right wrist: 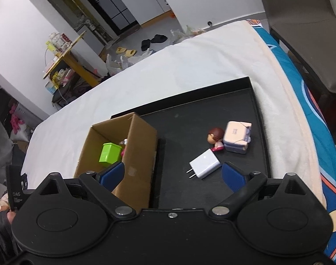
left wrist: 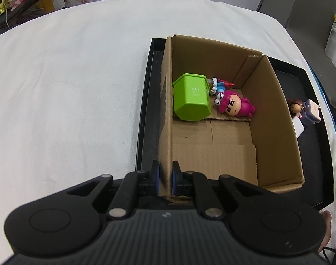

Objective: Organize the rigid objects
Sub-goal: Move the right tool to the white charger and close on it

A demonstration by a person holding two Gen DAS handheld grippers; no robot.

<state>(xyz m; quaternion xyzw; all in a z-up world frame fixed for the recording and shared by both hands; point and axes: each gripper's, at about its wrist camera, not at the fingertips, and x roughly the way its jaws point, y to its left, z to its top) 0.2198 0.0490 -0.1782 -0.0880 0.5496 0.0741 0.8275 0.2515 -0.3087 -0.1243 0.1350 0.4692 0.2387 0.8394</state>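
Note:
An open cardboard box [left wrist: 276,119] stands on a black tray [left wrist: 145,114]. Inside it lie a green bin-shaped toy [left wrist: 191,98], a pink figure [left wrist: 234,106] and a small blue-and-red figure [left wrist: 221,85]. My left gripper [left wrist: 165,180] is shut on the box's near left wall. On the tray right of the box [right wrist: 132,154] lie a white charger [right wrist: 204,163], a brown-haired doll [right wrist: 215,138] and a pale box-shaped toy [right wrist: 236,137]. My right gripper [right wrist: 173,175] hangs open above the tray [right wrist: 262,145], near the charger, with nothing between its fingers.
The tray rests on a white cloth [left wrist: 68,88] over a table. A blue patterned cloth [right wrist: 318,132] runs along the right edge, with a grey chair [right wrist: 304,22] behind it. Shelves, bags and slippers are on the floor beyond the far edge.

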